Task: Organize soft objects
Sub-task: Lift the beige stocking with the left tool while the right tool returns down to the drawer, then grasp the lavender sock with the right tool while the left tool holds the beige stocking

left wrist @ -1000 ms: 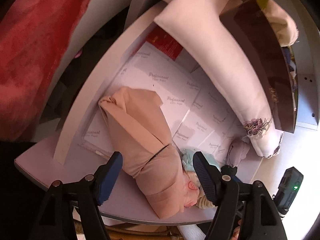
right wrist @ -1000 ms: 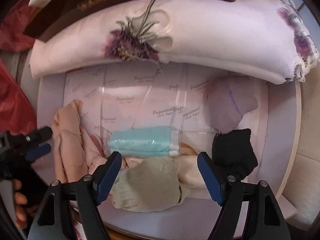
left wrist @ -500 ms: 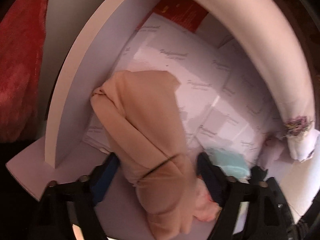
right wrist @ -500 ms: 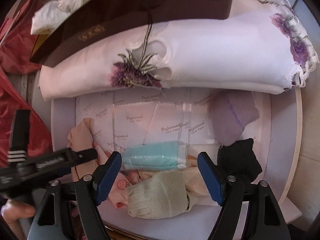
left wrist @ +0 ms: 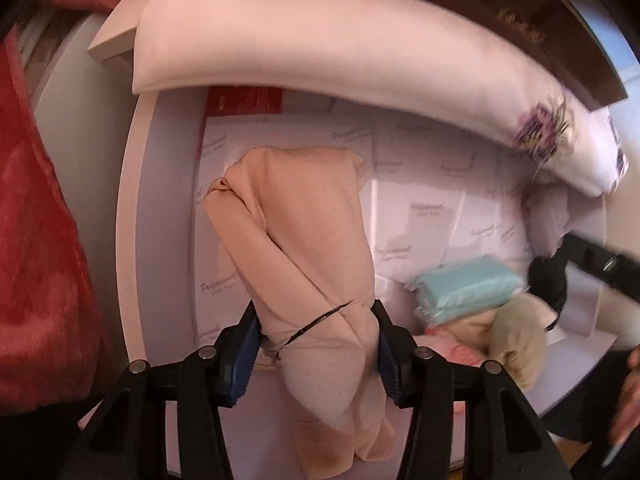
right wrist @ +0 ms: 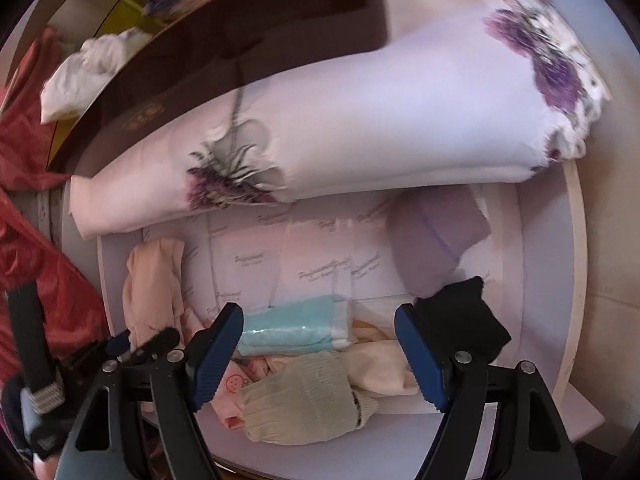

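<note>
Left wrist view: the left gripper (left wrist: 316, 344) was closing around the beige stocking bundle (left wrist: 308, 248), lower centre, pads touching it, in the white tray (left wrist: 132, 216). Next: lift it clear.

Right wrist view: the right gripper (right wrist: 320, 354) stood apart and empty above the teal pack (right wrist: 296, 326) and knit sock (right wrist: 304, 400).

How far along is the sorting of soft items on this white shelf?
Early, by the look of it. Nothing looks sorted yet. In hand: the left gripper is closing on the beige stockings bundle, pads at its sides. The right gripper hangs open and empty. Left: the teal packet, cream knit sock, black sock and pink sock lie piled together; the lilac sock sits apart.
</note>
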Tool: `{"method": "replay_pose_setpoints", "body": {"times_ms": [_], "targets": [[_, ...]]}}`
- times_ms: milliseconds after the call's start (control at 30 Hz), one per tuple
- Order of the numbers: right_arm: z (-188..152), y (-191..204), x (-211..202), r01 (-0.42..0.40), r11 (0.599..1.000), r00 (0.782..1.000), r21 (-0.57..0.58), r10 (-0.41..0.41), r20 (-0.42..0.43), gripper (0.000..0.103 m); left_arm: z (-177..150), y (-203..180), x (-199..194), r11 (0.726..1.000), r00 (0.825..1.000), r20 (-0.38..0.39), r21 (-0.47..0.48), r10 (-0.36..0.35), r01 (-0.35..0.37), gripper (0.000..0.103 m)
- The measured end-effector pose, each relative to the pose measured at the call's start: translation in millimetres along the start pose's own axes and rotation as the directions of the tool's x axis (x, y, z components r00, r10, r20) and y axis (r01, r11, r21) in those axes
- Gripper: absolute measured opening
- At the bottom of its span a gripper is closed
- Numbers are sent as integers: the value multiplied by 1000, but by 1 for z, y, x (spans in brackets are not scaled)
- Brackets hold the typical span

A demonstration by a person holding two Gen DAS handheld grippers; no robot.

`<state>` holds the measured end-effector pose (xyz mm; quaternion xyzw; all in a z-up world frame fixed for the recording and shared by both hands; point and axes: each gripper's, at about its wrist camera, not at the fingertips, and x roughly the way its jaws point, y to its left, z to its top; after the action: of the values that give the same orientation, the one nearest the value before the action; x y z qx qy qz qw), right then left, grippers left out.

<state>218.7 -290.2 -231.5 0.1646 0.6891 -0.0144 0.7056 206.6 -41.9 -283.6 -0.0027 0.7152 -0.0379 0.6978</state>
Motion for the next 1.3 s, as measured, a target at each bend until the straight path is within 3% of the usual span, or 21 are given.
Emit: {"method": "replay_pose_setpoints", "body": {"times_ms": [200,367,533,833,1300], "targets": [[7,-35,-36,-8,990,993,143,-9,122,78,-2,7,5,1000,1000,-9,-17,1,-1,52],[8,-65,-61,22,964,975,265,-80,209,68,1,3,11,1000,1000,-12,-23,11,-11,52],[5,-75,-54,82,951,974,297,-140,177,59,-5,11,4,1000,1000,-16,-23,7,-8,52],[8,-75,-11,95,948,987,304,-129,94,60,-4,16,6,999,1000,-17,-43,-6,6,53],[26,-70,25,121,949,981,290,-159,112,67,-5,18,9,999,1000,-19,-48,4,-5,54]]}}
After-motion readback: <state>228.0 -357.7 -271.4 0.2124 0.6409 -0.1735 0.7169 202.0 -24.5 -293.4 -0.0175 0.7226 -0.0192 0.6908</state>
